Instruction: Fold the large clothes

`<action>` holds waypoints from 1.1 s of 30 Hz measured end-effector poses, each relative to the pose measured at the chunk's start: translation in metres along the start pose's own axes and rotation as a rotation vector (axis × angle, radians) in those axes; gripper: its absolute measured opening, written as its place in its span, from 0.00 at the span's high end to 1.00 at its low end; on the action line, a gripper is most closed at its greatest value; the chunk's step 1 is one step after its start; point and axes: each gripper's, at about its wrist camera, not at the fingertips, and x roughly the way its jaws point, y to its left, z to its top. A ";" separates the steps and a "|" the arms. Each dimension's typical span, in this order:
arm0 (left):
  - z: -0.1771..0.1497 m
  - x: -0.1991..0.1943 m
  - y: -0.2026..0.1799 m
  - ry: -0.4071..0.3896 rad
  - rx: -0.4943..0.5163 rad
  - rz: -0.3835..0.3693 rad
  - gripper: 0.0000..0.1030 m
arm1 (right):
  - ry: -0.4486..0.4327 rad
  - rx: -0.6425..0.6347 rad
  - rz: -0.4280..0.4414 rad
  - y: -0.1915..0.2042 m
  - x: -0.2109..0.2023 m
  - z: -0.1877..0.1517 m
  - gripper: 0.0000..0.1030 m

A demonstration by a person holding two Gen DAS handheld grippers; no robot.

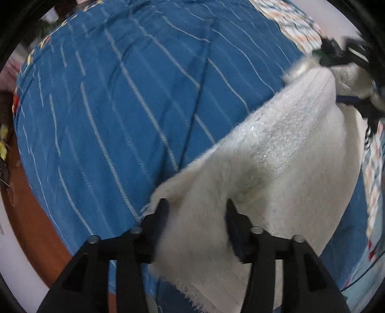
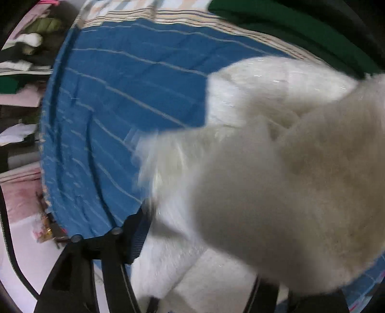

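Observation:
A large fluffy white garment hangs stretched above a bed with a blue striped cover. My left gripper has one end of the garment between its two black fingers, which stand apart around a thick wad of fabric. At the far end the right gripper holds the other edge. In the right wrist view the white garment fills the right side, blurred, and drapes over my right gripper; only its left finger shows, the other is hidden.
The blue cover spans the bed. A patterned sheet lies beyond it. A dark green cloth lies at the far edge. Orange-brown floor runs along the bed's left side. Clutter and pink fabric sit left of the bed.

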 end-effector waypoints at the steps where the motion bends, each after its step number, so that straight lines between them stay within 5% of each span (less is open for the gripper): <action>1: -0.002 -0.004 0.005 -0.010 -0.007 0.037 0.26 | -0.013 -0.016 0.049 -0.005 -0.009 -0.004 0.32; 2: -0.004 -0.006 0.007 -0.016 -0.015 0.065 0.16 | -0.032 -0.026 0.097 -0.013 -0.017 -0.006 0.32; 4: -0.008 -0.004 0.014 -0.028 -0.031 0.085 0.16 | -0.126 -0.014 0.182 -0.042 -0.055 -0.014 0.32; 8: -0.006 0.017 0.016 -0.008 -0.046 0.121 0.14 | -0.290 0.098 0.103 -0.143 -0.109 -0.036 0.30; 11: -0.004 0.028 0.012 -0.024 -0.032 0.151 0.11 | -0.250 0.190 0.112 -0.213 -0.093 -0.036 0.30; 14: -0.001 0.033 0.009 -0.034 -0.020 0.177 0.08 | -0.184 0.203 0.243 -0.259 -0.055 -0.023 0.30; 20: 0.004 0.048 -0.006 -0.064 0.022 0.224 0.06 | -0.166 0.215 0.532 -0.272 0.002 0.016 0.30; 21: 0.012 0.049 -0.011 -0.070 0.034 0.236 0.06 | -0.190 0.212 0.549 -0.267 0.004 0.019 0.32; 23: 0.016 0.049 -0.016 -0.080 0.049 0.262 0.06 | -0.209 0.192 0.554 -0.261 0.003 0.019 0.70; 27: 0.027 0.045 -0.023 -0.090 0.062 0.291 0.06 | -0.292 0.272 0.584 -0.272 -0.016 -0.006 0.83; 33: 0.033 0.012 -0.039 -0.130 0.100 0.317 0.06 | -0.443 0.548 0.619 -0.330 -0.068 -0.117 0.88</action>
